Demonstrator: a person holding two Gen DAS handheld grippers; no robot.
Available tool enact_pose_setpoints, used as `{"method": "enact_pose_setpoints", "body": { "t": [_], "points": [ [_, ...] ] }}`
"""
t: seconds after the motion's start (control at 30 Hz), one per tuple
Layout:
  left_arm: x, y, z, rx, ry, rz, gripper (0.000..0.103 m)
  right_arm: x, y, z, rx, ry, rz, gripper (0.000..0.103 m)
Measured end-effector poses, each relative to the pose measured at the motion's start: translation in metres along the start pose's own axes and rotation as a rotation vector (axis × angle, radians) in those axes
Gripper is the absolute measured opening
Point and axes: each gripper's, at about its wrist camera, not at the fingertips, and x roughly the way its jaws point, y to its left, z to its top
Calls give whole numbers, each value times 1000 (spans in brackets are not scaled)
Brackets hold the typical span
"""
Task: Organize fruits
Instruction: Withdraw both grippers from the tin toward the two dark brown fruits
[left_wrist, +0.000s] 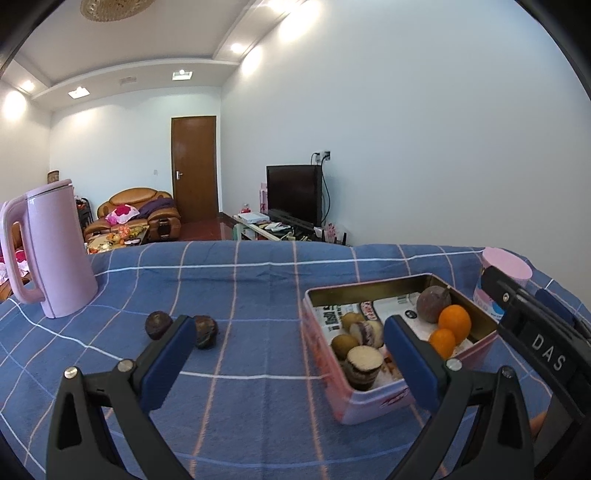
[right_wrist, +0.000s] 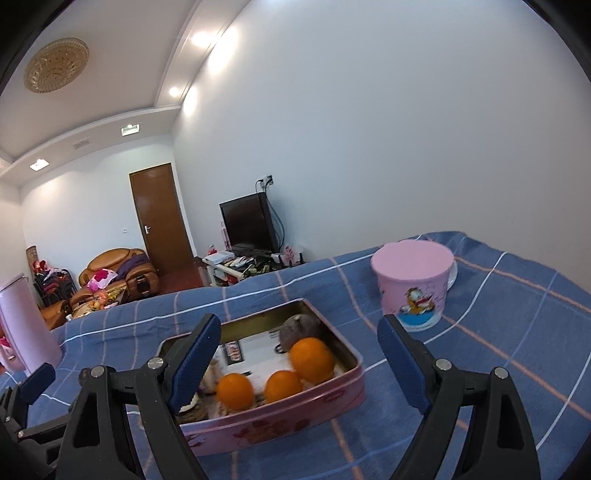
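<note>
**A:** We're holding the left gripper (left_wrist: 290, 349) over the blue checked tablecloth (left_wrist: 258, 280), jaws spread wide and pinching nothing. Two dark passion fruits (left_wrist: 158, 325) are lying loose on the cloth, one on either side of its left fingertip, both just beyond the pad.

**B:** And the pink tin (left_wrist: 373, 400) is sitting by the right finger, which is overlapping the tin's near rim. Inside we're seeing oranges (left_wrist: 455, 323), a dark passion fruit (left_wrist: 433, 300) in the far corner, and some cut brownish pieces nearer us.

**A:** Over on the right side, we're hovering the right gripper (right_wrist: 299, 360) above that same tin (right_wrist: 280, 428), also gaping open and empty. Three oranges (right_wrist: 312, 360) are showing between its fingers, inside the tin, with the dark fruit (right_wrist: 299, 328) behind them.

**B:** The pink lidded cup (right_wrist: 413, 284) is standing well beyond the right finger, and the pink kettle (left_wrist: 51, 254) is standing upright far left, apart from everything
</note>
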Motion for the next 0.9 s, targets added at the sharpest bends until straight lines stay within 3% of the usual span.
{"method": "enact_pose_setpoints", "body": {
  "t": [0.27, 0.9],
  "points": [
    [7, 33, 0, -32, 43, 17, 103, 4, 36, -7, -14, 13, 35, 88],
    [36, 116, 7, -46, 90, 142, 103, 24, 119, -20, -22, 57, 135, 88]
  ]
}}
